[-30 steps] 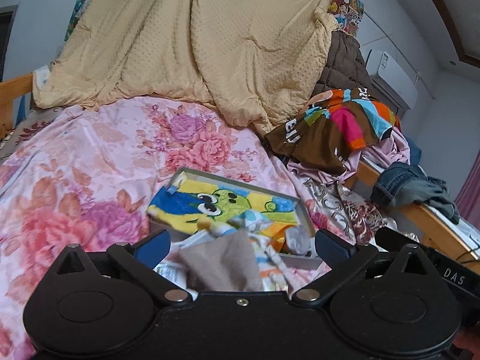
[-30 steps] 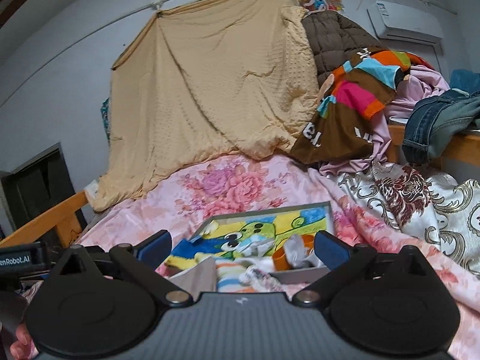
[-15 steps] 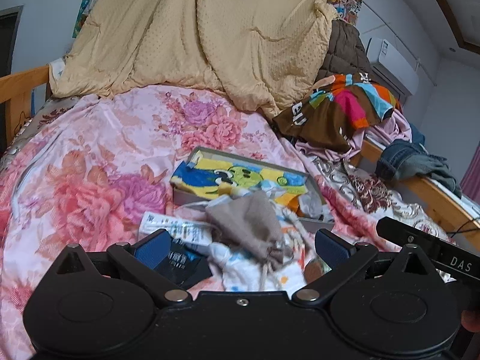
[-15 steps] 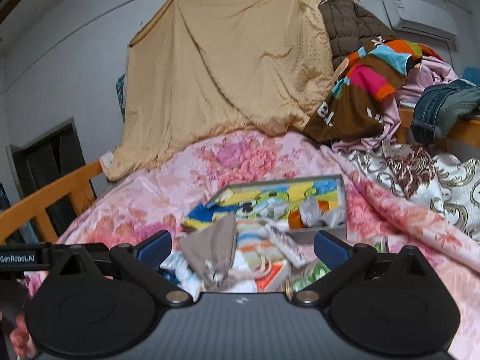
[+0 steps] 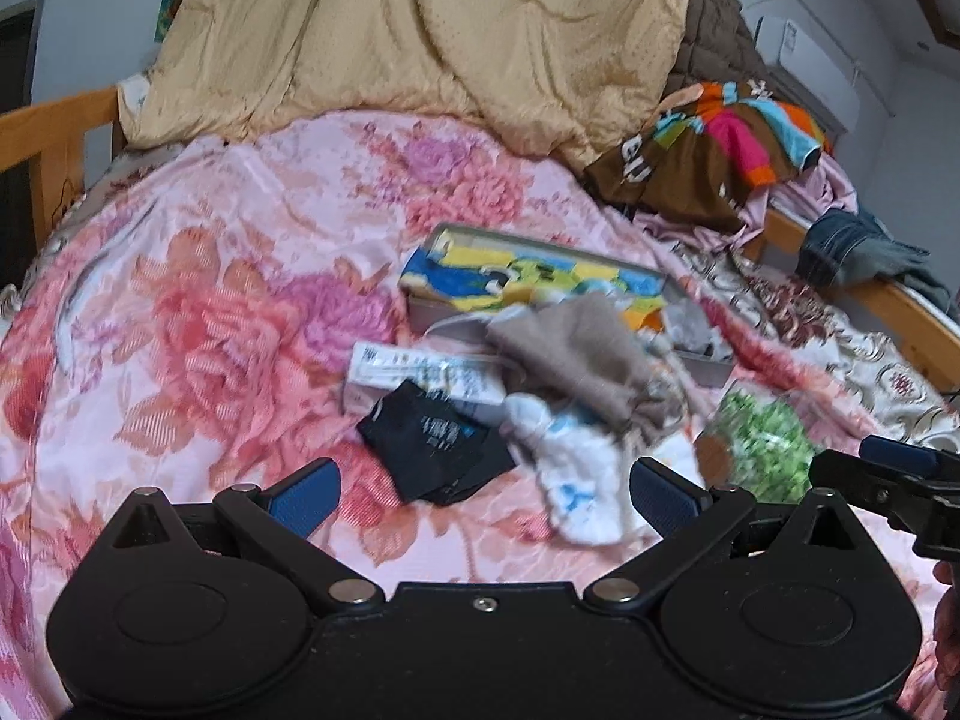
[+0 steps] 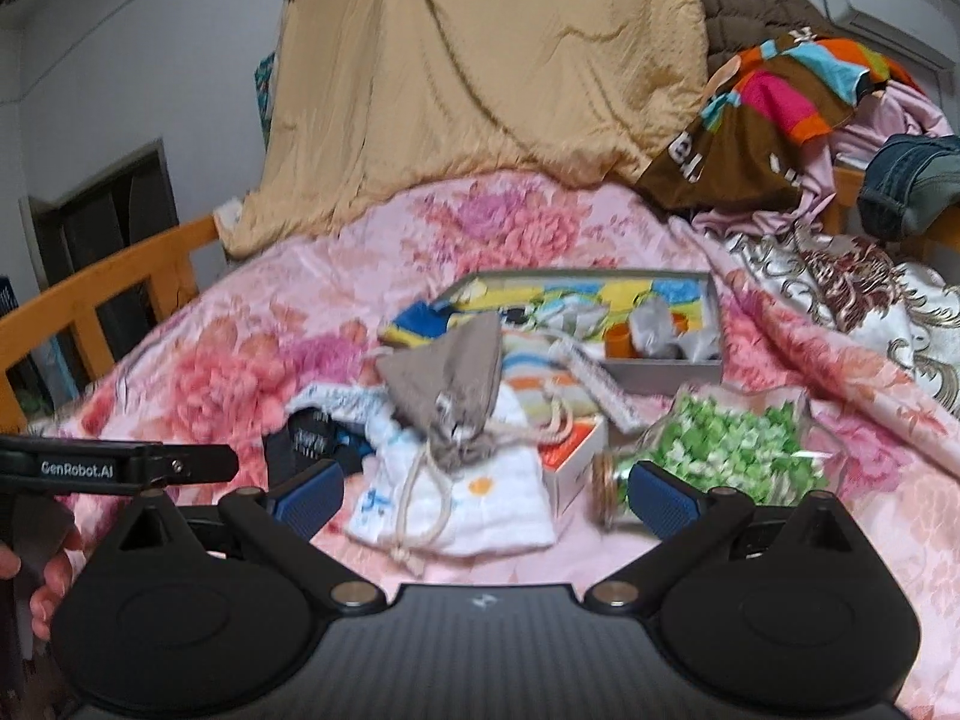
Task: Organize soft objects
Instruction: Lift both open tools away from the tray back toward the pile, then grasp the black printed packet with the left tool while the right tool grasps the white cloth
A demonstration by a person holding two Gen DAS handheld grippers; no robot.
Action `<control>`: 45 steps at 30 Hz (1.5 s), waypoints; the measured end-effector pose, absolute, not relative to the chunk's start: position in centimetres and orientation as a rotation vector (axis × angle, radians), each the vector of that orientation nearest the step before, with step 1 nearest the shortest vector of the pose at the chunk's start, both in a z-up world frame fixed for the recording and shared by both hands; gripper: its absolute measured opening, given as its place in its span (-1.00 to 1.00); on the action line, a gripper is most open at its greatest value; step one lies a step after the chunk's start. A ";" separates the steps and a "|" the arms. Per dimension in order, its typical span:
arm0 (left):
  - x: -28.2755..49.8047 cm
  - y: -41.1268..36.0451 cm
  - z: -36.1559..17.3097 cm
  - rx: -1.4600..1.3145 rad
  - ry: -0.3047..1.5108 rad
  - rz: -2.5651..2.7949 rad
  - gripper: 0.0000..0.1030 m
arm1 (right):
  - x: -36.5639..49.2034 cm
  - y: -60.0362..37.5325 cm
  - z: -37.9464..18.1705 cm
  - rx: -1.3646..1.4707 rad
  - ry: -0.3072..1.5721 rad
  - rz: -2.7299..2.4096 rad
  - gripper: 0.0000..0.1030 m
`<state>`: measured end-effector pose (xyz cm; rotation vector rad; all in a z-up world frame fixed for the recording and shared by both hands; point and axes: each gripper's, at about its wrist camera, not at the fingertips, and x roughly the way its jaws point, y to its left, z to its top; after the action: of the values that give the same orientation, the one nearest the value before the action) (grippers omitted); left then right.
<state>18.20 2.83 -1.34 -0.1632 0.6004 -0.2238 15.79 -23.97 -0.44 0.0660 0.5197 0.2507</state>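
While both handheld grippers hover low over a bed with a pink floral bedspread (image 5: 198,312), neither one holds anything. The left gripper (image 5: 483,495) fills the bottom of its view with its blue-padded fingers spread wide apart; the right gripper (image 6: 486,495) is spread just as wide in its own view.

The soft things lie in a loose heap at the centre of both frames, just in front of a shallow grey box (image 6: 666,369) lined with a bright cartoon towel (image 5: 480,282). On top of the heap sits a taupe drawstring pouch (image 6: 450,384), its long axis running from upper centre down toward the lower middle of the right view, cords trailing toward the right gripper. Beneath it lies a white printed cloth (image 6: 474,504), touching the pouch. To the left, in the left view, a black folded garment (image 5: 432,438) rests just above the gap between the left gripper's fingers, beside a white packet (image 5: 414,369).

At the lower right of the heap a jar of green bits (image 6: 738,450) lies on its side, near the right gripper's right finger.

The pouch and white cloth appear nearer the right gripper; the black garment looks likelier for the left.
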 end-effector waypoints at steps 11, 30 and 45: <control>19.9 3.0 -3.3 -0.103 0.645 -0.266 0.98 | 16.8 -21.9 -2.9 -0.005 0.601 0.283 1.00; 22.1 3.1 -5.9 -0.061 0.641 -0.314 0.98 | 19.4 -21.0 -5.6 -0.015 0.650 0.278 0.99; 25.4 3.2 -6.8 -0.107 0.628 -0.325 0.98 | 20.8 -20.2 -6.6 -0.015 0.617 0.274 0.99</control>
<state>25.38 3.24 -6.83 -0.1070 0.6276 -0.3252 20.78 -20.20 -6.58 -0.0152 0.6173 0.2743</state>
